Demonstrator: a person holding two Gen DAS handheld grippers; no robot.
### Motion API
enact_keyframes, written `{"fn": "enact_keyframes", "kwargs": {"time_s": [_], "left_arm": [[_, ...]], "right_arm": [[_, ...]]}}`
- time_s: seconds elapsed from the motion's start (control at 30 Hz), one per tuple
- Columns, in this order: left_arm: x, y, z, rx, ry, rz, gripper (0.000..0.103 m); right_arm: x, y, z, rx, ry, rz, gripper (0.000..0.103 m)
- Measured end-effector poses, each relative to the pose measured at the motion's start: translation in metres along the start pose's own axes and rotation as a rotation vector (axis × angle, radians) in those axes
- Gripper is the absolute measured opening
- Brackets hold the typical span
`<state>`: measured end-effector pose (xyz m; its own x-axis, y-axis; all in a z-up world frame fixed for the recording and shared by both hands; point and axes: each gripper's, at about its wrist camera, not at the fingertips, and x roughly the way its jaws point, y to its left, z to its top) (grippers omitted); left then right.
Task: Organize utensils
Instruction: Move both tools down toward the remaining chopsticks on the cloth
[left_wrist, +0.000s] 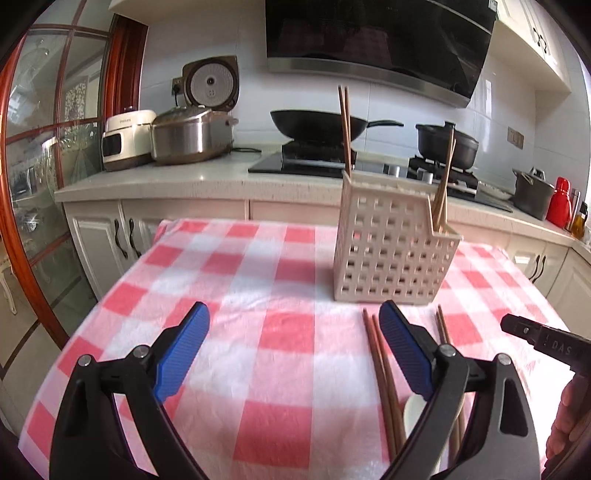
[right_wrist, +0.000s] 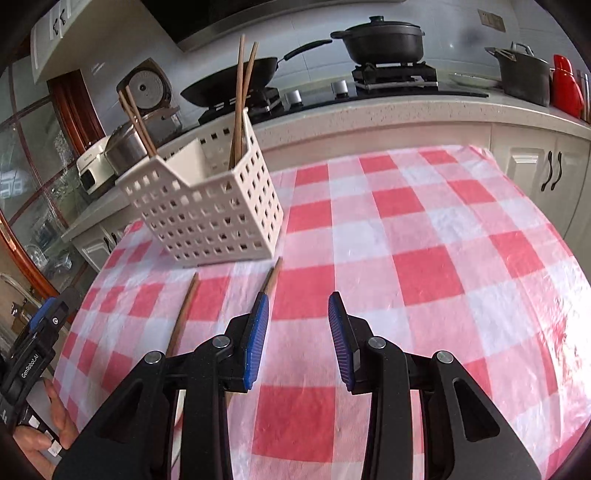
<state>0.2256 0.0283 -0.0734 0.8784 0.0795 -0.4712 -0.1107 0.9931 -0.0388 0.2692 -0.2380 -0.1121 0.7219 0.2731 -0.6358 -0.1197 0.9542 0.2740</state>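
Nearest the table's front edge, the left gripper (left_wrist: 293, 343) stands with its blue-padded jaws spread wide and nothing between them, while the right gripper (right_wrist: 298, 330) has its jaws parted less far, also empty. Just beside the left gripper's right jaw lie a pair of brown wooden chopsticks (left_wrist: 382, 373) on the red-and-white checked tablecloth (left_wrist: 258, 332), with a second brown pair (left_wrist: 443, 326) further right and a pale spoon (left_wrist: 415, 410) half hidden under the jaw. To pick well, I judge each gripper should shift sideways until one pair lies between its pads, then close low across both sticks together so they stay parallel. Beyond them, toward the table's far edge, the cream perforated plastic utensil basket (left_wrist: 391, 254) already holds two upright pairs; lift clear of its rim before lowering tips into a compartment
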Motion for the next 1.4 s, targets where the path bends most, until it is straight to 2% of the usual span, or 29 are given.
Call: {"fn": "enact_keyframes", "kwargs": {"time_s": [0.4,0.63,1.0,1.4], "left_arm": [[0.006,0.004,-0.011,-0.01,0.0,0.0,0.09],[0.004,0.002,-0.015,0.011,-0.023,-0.001,0.09],[0.004,0.002,-0.015,0.014,-0.026,-0.015,0.09],[0.005,0.003,-0.016,0.007,-0.022,-0.016,0.09]], "right_arm": [[0.032,0.024,-0.015,-0.039,0.097,-0.003,0.031],[0.045,0.032,-0.014,-0.036,0.116,-0.019,0.031],[0.055,0.042,-0.011,-0.084,0.146,-0.116,0.024],[0.07,0.049,0.0,-0.16,0.181,-0.14,0.022]]}}
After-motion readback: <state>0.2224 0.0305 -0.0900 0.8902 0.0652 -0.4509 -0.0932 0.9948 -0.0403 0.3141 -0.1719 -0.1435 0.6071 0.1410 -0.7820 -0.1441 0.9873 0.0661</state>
